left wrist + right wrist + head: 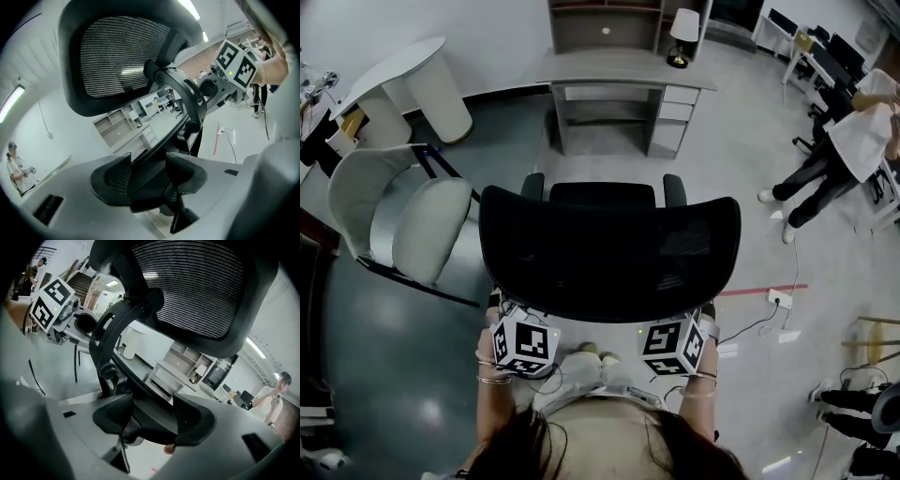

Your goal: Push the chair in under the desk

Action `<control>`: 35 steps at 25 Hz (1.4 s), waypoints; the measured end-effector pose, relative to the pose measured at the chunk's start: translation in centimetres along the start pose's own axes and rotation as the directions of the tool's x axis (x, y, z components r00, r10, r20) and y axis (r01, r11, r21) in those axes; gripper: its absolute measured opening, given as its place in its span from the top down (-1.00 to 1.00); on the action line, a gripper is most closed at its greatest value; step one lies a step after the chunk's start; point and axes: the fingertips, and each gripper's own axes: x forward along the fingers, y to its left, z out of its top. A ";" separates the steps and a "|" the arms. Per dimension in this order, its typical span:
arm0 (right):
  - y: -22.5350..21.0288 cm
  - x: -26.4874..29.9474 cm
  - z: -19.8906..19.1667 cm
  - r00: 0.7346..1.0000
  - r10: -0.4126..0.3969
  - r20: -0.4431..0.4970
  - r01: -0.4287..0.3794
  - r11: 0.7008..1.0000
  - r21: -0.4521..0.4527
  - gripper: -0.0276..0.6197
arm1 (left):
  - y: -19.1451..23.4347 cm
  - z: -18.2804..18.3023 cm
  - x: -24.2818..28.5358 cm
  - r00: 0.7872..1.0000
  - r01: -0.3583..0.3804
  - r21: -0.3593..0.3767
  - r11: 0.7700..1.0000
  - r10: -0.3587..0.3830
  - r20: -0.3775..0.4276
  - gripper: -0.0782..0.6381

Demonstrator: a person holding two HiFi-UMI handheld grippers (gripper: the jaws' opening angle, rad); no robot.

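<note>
**Chair gripped at the back, short of the tabletop**

The left hand-held gripper had its jaws closed on a dark bar of the chair's back frame. The right hand-held gripper clamped the same frame likewise. In the head view both sat side by side at the near, lower edge of the mesh backrest. The chair faced the tabletop but stood well apart from it, with bare floor between them. A lamp stood at the tabletop's right end. A white chair stood to the left, and a person stood at the far right.
</note>
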 end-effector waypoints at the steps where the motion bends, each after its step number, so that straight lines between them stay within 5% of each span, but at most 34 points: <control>1: 0.0 0.1 0.0 1.000 -0.002 -0.004 0.002 1.000 0.003 0.13 | 0.1 0.0 0.1 1.000 0.003 0.002 1.000 -0.003 0.003 0.18; 35: -4.8 7.2 1.3 0.999 -0.027 -0.020 0.028 0.999 0.032 0.13 | 3.7 1.5 8.2 0.999 0.041 0.058 0.998 -0.040 -0.013 0.18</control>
